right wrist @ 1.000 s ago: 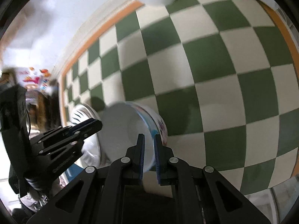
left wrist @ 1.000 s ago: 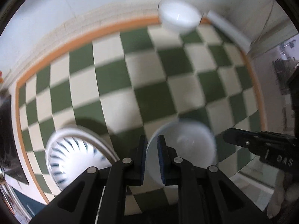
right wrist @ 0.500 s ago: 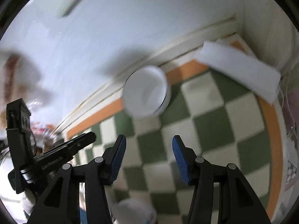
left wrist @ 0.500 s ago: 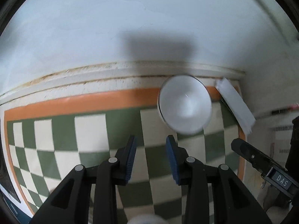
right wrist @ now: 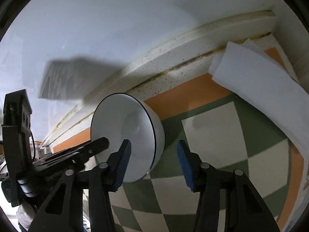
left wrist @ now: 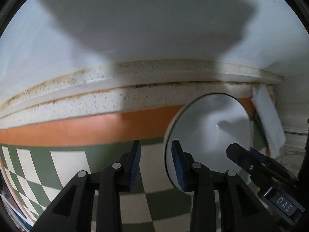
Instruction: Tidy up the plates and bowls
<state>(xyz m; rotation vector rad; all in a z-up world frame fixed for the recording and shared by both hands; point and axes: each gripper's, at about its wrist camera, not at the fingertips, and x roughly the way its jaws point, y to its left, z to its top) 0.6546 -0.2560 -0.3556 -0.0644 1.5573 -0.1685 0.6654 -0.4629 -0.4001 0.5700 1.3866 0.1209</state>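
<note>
White ceramic bowl [right wrist: 123, 133] appears rigid, slippery, fragile; grip its rim. Right claw [right wrist: 152, 162] straddles that rim, closing without contact. Left claw [left wrist: 154, 164], beside the bowl, closes empty.

You worked over a green-and-cream checked cloth [left wrist: 67, 166] with an orange border [left wrist: 77, 127], set against a speckled, stained ledge [left wrist: 96, 100] below a pale wall [right wrist: 115, 19] crossed by shadows.

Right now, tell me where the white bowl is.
The white bowl sits on the checkered cloth at its orange border by the wall, left of the folded white cloth.
</note>
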